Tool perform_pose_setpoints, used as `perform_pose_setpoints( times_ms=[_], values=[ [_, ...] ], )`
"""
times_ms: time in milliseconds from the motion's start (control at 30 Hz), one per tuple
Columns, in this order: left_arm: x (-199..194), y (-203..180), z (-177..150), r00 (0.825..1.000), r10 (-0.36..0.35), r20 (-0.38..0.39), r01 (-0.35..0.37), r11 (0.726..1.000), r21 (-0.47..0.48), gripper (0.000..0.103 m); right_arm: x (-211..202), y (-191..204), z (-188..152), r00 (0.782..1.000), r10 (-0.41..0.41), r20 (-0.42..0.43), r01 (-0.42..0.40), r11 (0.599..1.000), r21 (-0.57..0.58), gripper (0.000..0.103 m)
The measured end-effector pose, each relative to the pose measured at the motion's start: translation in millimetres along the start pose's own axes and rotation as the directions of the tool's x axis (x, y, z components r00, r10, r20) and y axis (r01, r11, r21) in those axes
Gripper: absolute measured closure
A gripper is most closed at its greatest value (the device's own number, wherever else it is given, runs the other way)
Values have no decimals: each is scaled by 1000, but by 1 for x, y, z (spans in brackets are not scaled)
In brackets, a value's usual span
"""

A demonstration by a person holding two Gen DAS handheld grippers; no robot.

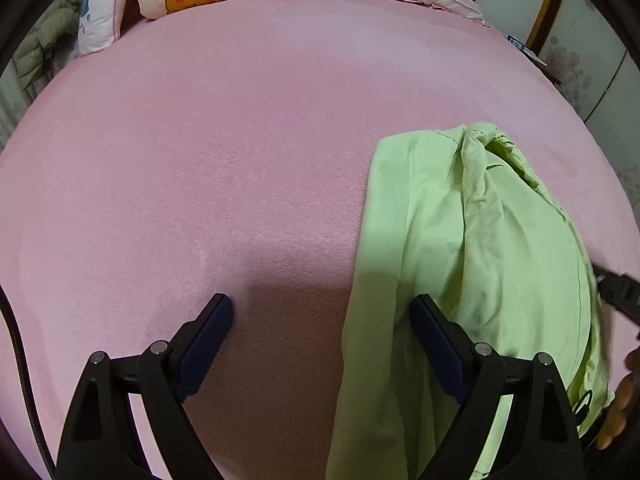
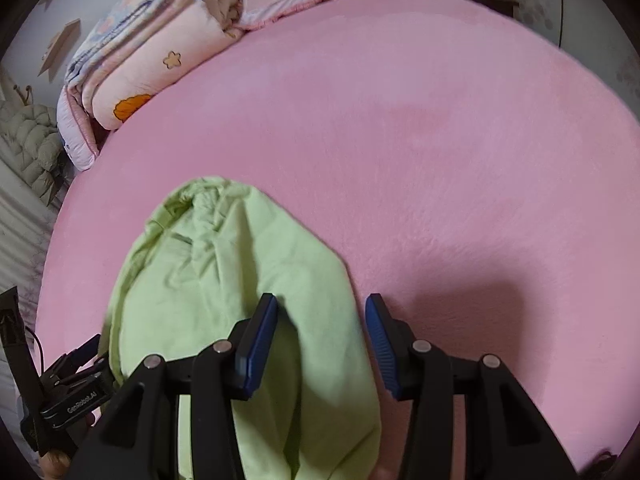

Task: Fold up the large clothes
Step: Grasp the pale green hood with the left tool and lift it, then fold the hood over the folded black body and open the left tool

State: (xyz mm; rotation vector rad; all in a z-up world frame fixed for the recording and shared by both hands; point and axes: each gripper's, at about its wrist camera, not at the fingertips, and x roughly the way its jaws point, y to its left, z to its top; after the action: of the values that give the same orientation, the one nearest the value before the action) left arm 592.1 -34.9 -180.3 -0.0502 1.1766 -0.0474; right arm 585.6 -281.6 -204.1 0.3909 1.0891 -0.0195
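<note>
A light green garment lies bunched lengthwise on the pink bed cover, its crumpled far end toward the pillows. My left gripper hangs open and wide over the garment's left edge, one fingertip over bare cover, the other over cloth, holding nothing. In the right wrist view the green garment runs between the pads of my right gripper. The thick fold fills the gap from pad to pad, so the jaws look shut on it. The right gripper also shows at the left wrist view's right edge.
Folded quilts and pillows are stacked at the head of the bed. A padded grey-green jacket hangs beside the bed on the left. A bedside cabinet stands at the far right. Fingers of a hand show at the right edge.
</note>
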Motion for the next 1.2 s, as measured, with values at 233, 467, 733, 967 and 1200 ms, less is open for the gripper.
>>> perform_pose_setpoints(
  times_ms=[233,467,733,967,1200],
  values=[
    [-20,-21,-6,996,-71,45,70,997,25,99,-1,7,-12,1000,16,7,-15,998,-64,100],
    [-117,-23,-40,951,-141,276,143,990,15,99,-107,22,-36,957,111,269,-71,985,-156,100],
    [-206,5,-163,913,-246,327,239,969,62,98,-223,2,-148,896,201,397,-72,946,-317,99],
    [-192,43,-261,968,-249,43,252,961,-114,74,-214,-30,-254,980,-17,199,80,947,-313,78],
    [-222,45,-311,965,-262,-20,255,952,-172,71,-243,-65,-303,996,62,70,-50,986,-158,78]
  ],
)
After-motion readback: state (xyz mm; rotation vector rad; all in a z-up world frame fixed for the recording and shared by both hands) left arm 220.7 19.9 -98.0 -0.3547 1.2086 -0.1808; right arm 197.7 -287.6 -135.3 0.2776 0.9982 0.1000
